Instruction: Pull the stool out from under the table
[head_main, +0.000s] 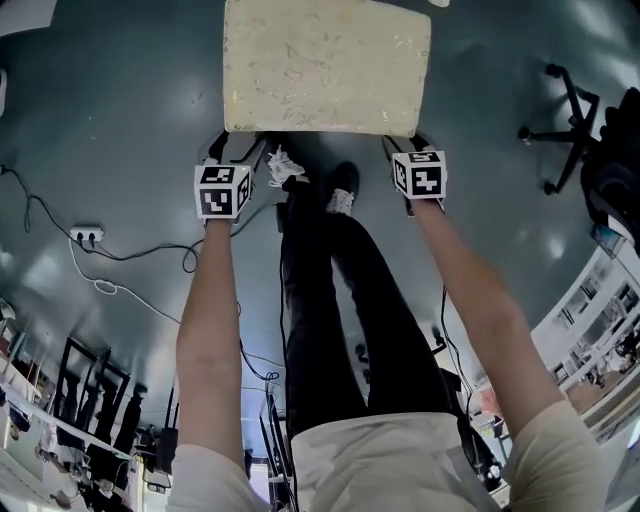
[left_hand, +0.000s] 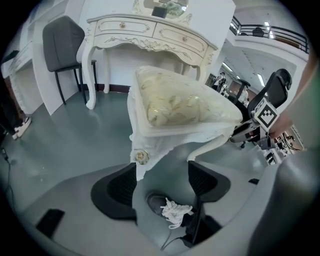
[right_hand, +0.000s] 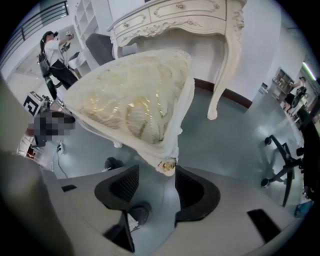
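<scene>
The stool (head_main: 325, 65) has a cream cushion and a white carved frame and stands on the grey floor straight ahead of me. Its near left corner, with a small rosette (left_hand: 141, 157), hangs at the tip of the left pad of my left gripper (left_hand: 162, 177), whose jaws stand wide apart. The near right corner (right_hand: 167, 164) dips between the fingertips of my right gripper (right_hand: 156, 182), close to the right pad, with a gap on the left side. In the head view both grippers (head_main: 238, 145) (head_main: 408, 142) sit at the stool's near corners. The white dressing table (left_hand: 150, 35) stands behind the stool.
My shoes (head_main: 285, 165) are just behind the stool's near edge, between the grippers. A grey chair (left_hand: 62, 37) stands left of the table. An office chair base (head_main: 570, 120) is at the right. A power strip (head_main: 87, 235) and cables lie on the floor at the left.
</scene>
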